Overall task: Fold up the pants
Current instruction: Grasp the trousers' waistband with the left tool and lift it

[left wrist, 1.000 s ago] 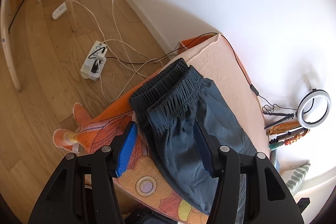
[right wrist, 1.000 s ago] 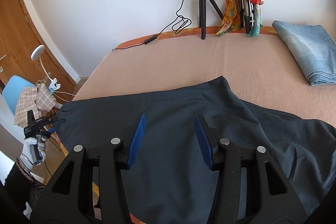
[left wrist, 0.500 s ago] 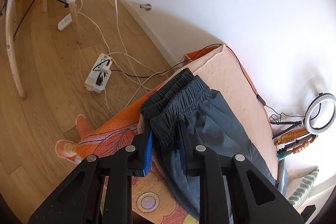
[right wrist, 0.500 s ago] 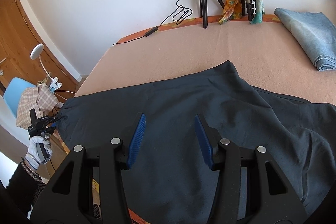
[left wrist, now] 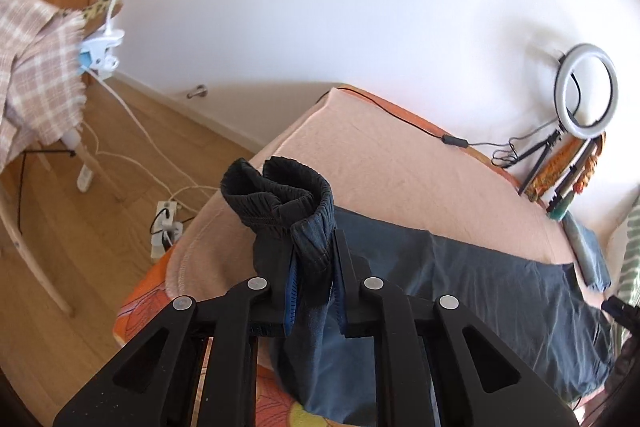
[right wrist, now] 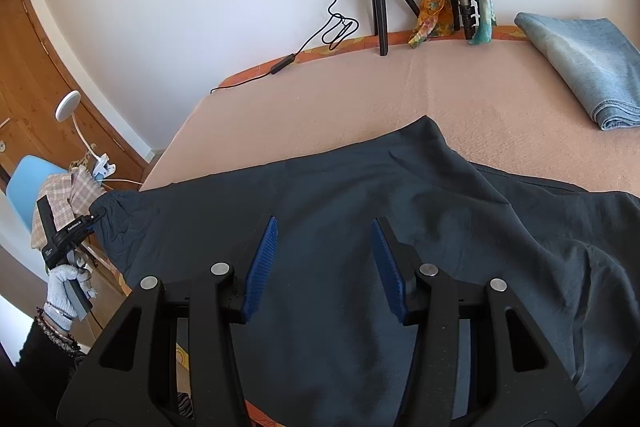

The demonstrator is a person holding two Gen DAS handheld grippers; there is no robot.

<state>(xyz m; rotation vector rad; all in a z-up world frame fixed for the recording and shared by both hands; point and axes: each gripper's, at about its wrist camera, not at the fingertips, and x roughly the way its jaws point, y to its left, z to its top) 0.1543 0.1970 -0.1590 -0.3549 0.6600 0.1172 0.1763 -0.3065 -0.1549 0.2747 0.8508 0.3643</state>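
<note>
A bed point(right wrist: 400, 99) fills the middle of the right wrist view, covered by a peach blanket point(right wrist: 320, 115) over an orange patterned sheet point(left wrist: 140, 299). Dark pants point(right wrist: 400, 227) lie spread across its lower half. Folded jeans point(right wrist: 584, 59) rest at the upper right. A ring light tripod point(right wrist: 380, 7) and its black cable point(right wrist: 256, 77) sit along the top edge.
</note>
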